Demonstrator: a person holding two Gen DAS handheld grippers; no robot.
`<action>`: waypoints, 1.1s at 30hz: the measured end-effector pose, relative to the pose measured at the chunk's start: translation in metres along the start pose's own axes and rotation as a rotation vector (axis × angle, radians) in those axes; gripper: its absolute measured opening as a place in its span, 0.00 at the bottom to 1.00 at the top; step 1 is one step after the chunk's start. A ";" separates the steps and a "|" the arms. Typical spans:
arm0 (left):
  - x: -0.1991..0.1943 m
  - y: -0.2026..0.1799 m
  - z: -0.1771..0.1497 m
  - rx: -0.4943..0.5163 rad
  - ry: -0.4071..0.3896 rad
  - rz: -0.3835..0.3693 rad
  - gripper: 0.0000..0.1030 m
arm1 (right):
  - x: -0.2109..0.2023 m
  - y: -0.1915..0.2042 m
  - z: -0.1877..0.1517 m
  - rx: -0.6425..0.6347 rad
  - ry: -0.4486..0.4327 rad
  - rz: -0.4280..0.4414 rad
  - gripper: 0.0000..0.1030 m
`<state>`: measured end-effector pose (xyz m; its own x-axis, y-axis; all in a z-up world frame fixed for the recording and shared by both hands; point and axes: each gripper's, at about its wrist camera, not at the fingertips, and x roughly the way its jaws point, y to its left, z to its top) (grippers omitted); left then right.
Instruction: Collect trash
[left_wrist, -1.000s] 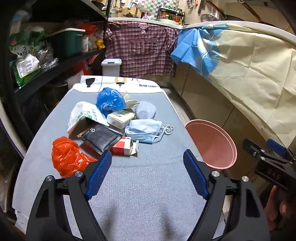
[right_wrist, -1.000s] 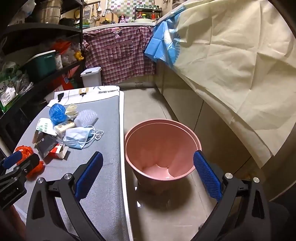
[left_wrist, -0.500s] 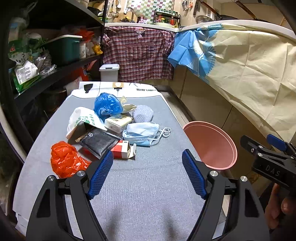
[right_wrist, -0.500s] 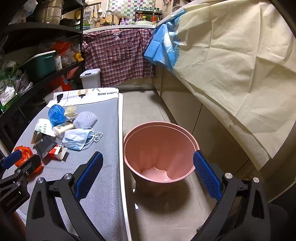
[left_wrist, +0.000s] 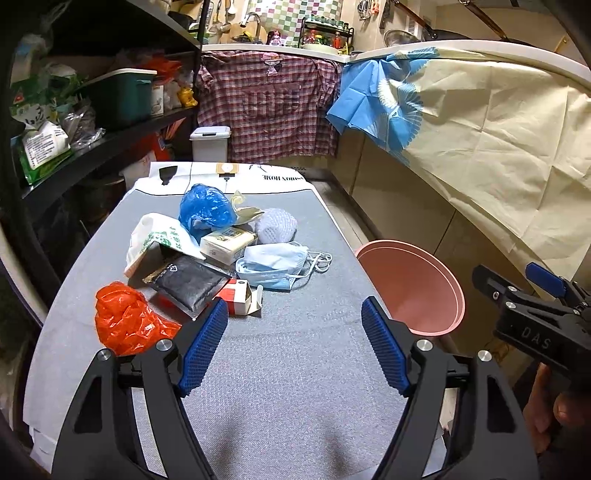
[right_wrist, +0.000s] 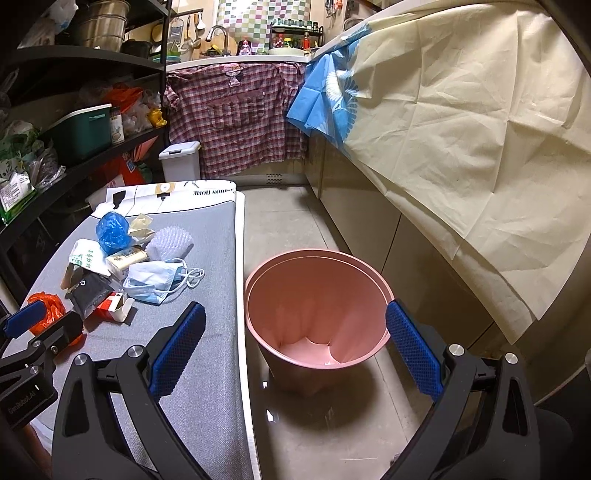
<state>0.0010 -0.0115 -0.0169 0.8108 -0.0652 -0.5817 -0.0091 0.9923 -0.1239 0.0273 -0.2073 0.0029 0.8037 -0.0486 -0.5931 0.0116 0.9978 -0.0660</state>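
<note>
Nearest on the grey table (left_wrist: 295, 387): a crumpled orange bag (left_wrist: 125, 319), a red-and-white carton (left_wrist: 240, 301), a black pouch (left_wrist: 186, 280). Behind these, touching in one heap: blue face masks (left_wrist: 277, 266), a cream box (left_wrist: 227, 245), a white printed bag (left_wrist: 159, 236), a white mesh ball (left_wrist: 275, 229), a blue bag (left_wrist: 207, 210).

Only from the right wrist: the pink bin's (right_wrist: 317, 306) bare inside, standing on the floor just beside the table.

Left gripper (left_wrist: 293, 345) spread wide, empty, above bare cloth. Right gripper (right_wrist: 295, 349) likewise wide, empty, over the bin.

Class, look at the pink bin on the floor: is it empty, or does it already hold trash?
Empty. The right wrist view looks down into the pink bin and shows only its bare pink walls and bottom.
</note>
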 end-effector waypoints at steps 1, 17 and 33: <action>0.000 0.000 0.000 0.000 0.000 0.001 0.71 | 0.000 0.000 -0.001 -0.001 0.000 -0.001 0.93; 0.000 -0.001 0.001 0.001 0.003 -0.003 0.71 | -0.001 -0.001 0.000 0.001 0.000 0.000 0.93; 0.001 -0.002 0.001 0.000 0.003 -0.005 0.71 | -0.001 -0.003 0.003 -0.004 -0.001 -0.008 0.92</action>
<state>0.0021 -0.0132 -0.0161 0.8091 -0.0701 -0.5835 -0.0055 0.9919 -0.1268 0.0283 -0.2103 0.0059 0.8043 -0.0566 -0.5916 0.0159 0.9971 -0.0738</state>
